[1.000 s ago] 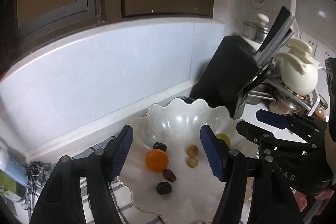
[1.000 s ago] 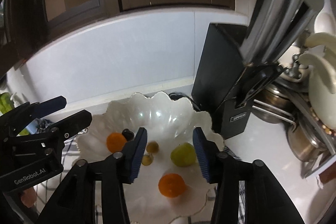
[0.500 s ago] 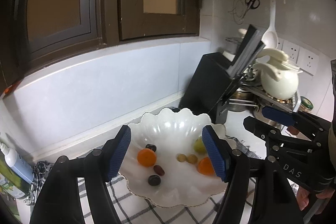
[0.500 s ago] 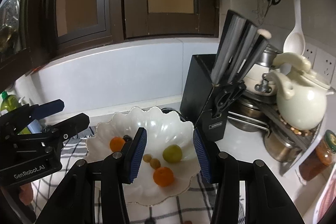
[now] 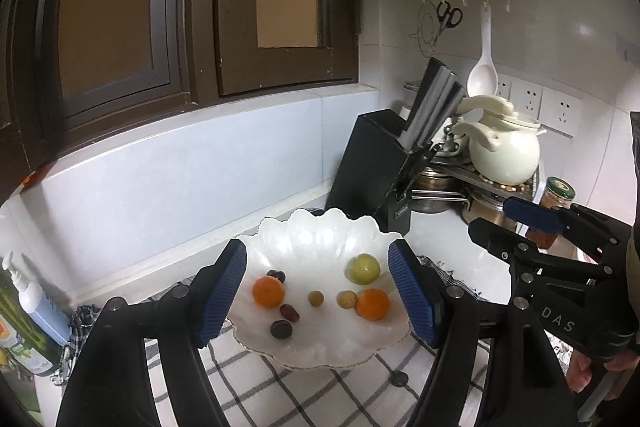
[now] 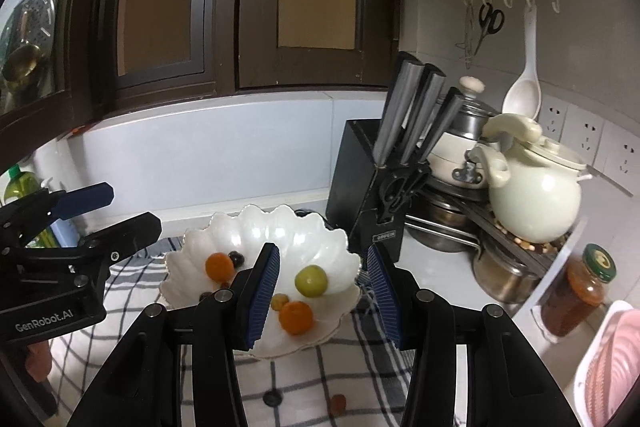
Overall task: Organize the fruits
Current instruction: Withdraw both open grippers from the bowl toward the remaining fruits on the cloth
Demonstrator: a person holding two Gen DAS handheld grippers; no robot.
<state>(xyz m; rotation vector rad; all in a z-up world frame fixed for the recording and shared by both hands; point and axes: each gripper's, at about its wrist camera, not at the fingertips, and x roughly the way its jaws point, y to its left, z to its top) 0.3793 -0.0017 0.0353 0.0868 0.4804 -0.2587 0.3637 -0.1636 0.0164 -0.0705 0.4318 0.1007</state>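
Note:
A white scalloped bowl (image 5: 320,239) (image 6: 256,227) stands on a checked cloth (image 5: 304,395). It holds two oranges (image 5: 268,291) (image 5: 372,303), a green fruit (image 5: 363,268) (image 6: 311,280), small tan fruits (image 5: 347,299) and dark ones (image 5: 279,329). My left gripper (image 5: 318,291) is open and empty, held above and in front of the bowl. My right gripper (image 6: 322,291) is open and empty, likewise short of the bowl. Two small fruits (image 6: 338,402) (image 6: 272,399) lie loose on the cloth in the right wrist view.
A black knife block (image 5: 380,167) (image 6: 372,179) stands behind the bowl on the right. A cream teapot (image 6: 532,195), stacked pots and a jar (image 6: 580,291) crowd the right corner. Bottles (image 5: 28,307) stand at the left. A pink rack (image 6: 608,367) is at the far right.
Both grippers have pulled back and up from the bowl, so the bowl looks smaller and the cloth in front of it has come into view. Both stay open.

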